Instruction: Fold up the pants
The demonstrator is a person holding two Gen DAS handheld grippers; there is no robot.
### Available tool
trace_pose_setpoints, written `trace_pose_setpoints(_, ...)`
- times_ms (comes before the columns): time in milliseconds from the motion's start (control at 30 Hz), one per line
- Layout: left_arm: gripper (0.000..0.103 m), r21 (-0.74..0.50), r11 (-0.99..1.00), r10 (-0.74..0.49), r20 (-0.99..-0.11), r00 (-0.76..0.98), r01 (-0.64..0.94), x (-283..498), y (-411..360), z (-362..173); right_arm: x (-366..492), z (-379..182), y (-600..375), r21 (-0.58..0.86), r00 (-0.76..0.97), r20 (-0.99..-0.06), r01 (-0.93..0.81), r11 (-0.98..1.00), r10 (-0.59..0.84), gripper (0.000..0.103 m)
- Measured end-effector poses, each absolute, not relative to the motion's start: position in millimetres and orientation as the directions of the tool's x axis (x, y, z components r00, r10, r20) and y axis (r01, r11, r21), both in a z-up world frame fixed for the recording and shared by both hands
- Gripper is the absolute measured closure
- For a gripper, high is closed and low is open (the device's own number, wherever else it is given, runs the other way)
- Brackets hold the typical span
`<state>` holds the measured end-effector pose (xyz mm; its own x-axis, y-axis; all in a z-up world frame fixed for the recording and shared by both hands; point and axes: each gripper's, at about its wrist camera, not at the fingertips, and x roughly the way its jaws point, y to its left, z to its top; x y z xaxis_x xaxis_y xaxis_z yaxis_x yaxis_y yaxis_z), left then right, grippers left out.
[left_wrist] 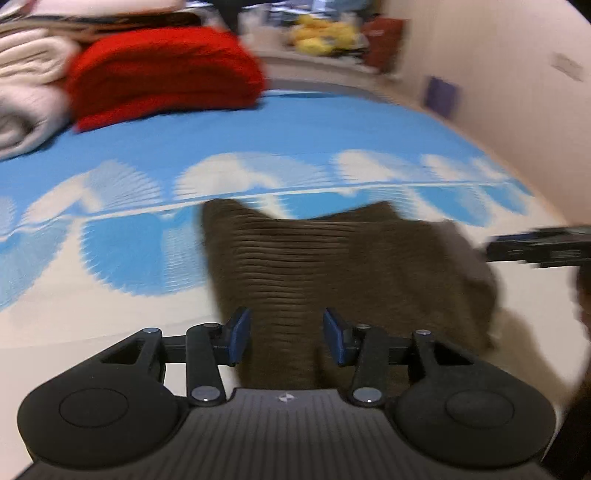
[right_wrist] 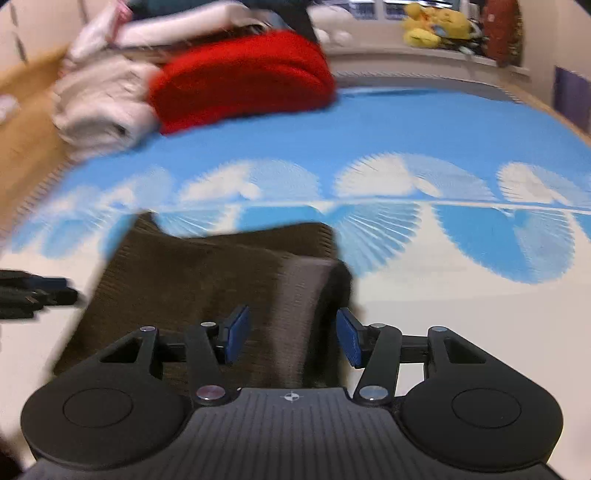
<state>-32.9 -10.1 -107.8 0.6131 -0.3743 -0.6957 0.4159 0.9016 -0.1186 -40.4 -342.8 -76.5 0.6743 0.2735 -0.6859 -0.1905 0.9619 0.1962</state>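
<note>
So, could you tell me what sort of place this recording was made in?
Probably a bedroom at home. The brown pants lie on a blue-and-white bedspread, folded red and white blankets are stacked behind, and yellow plush toys sit on a ledge.

Pants on mat — blankets behind

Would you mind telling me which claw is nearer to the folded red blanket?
Left, as far as I can judge. The left claw is over the pants' left side, nearer the red blanket; the right claw is over their right edge.
</note>
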Motion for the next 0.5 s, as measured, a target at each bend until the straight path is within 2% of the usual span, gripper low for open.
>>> trace_pose_setpoints(67,0.054,-0.105,0.869,-0.386,-0.755,0.530,0.484,-40.9,-21.1,-120.6,-41.6,-84.9,-337.6,0.164,0.627,-0.726,-0.240,0.957,0.282,0.052)
trace_pose_setpoints(133,0.053,0.028,0.865,-0.266,-0.821,0.505,0.500,-47.8,-34.6,-140.2,-39.8,-107.9,-331.6,0.042,0.557,-0.813,-0.231,0.972,0.167,0.046)
trace_pose_setpoints(167,0.054,0.089,0.852,-0.238,-0.812,0.533,0.515,-53.6,-40.5,-140.5,-40.1,-111.7,-333.3,0.052,0.549,-0.820,-0.211,0.976,0.163,0.047)
trace_pose_setpoints(200,0.054,0.096,0.850,-0.245,-0.799,0.550,0.518,-58.4,-43.1,-134.7,-40.3,-107.6,-337.0,0.105,0.559,-0.806,-0.189,0.976,0.195,0.050)
trace_pose_setpoints(300,0.054,-0.007,0.847,-0.355,-0.751,0.557,0.531,-71.8,-40.4,-117.0,-47.5,-90.1,-336.2,0.122,0.623,-0.749,-0.206,0.971,0.227,0.050)
trace_pose_setpoints(333,0.054,-0.003,0.839,-0.360,-0.752,0.552,0.544,-75.5,-43.4,-117.8,-48.1,-91.0,-334.0,0.101,0.615,-0.758,-0.219,0.971,0.217,0.050)
trace_pose_setpoints(400,0.054,0.091,0.828,-0.263,-0.809,0.526,0.554,-82.5,-53.4,-134.7,-45.4,-108.9,-330.4,0.044,0.537,-0.828,-0.226,0.973,0.162,0.045)
trace_pose_setpoints(467,0.054,0.215,0.793,-0.207,-0.784,0.585,0.569,-96.1,-67.8,-137.0,-46.8,-111.4,-331.4,0.067,0.516,-0.839,-0.216,0.974,0.172,0.045)
trace_pose_setpoints(500,0.054,0.215,0.813,-0.196,-0.773,0.603,0.541,-99.5,-69.5,-130.5,-48.8,-104.3,-331.0,0.079,0.533,-0.826,-0.208,0.975,0.181,0.045)
